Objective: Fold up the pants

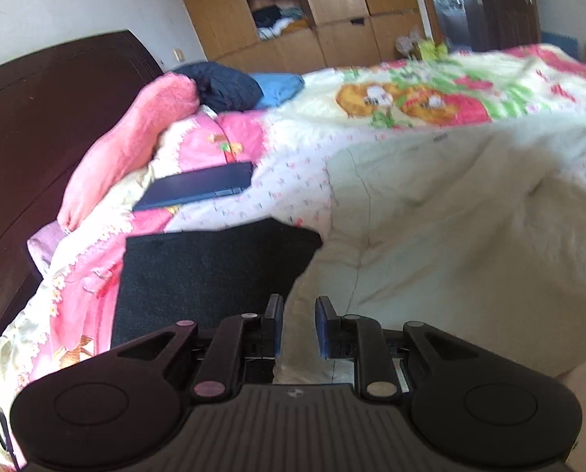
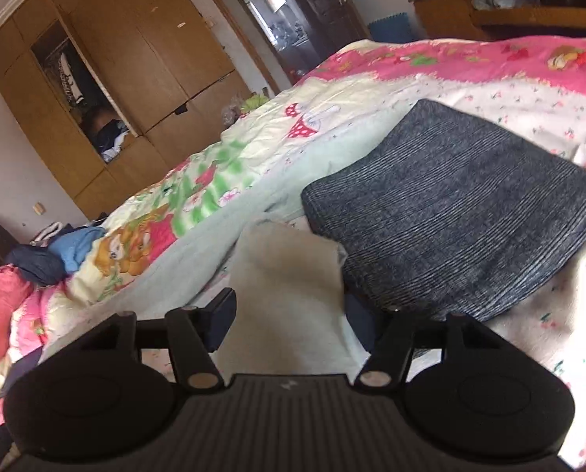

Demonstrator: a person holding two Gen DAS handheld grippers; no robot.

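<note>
Cream pants (image 1: pixel 430 236) between parted, unclenched left tool (image 1: pixel 300 324) and right tool (image 2: pixel 289 314); no legible writing.

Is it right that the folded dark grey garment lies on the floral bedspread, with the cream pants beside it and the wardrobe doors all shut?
Not quite: one door of the wardrobe is open, clothes showing inside, as the right wrist view shows. The folded dark grey garment does lie on the floral bedspread, the cream pants beside it.
</note>
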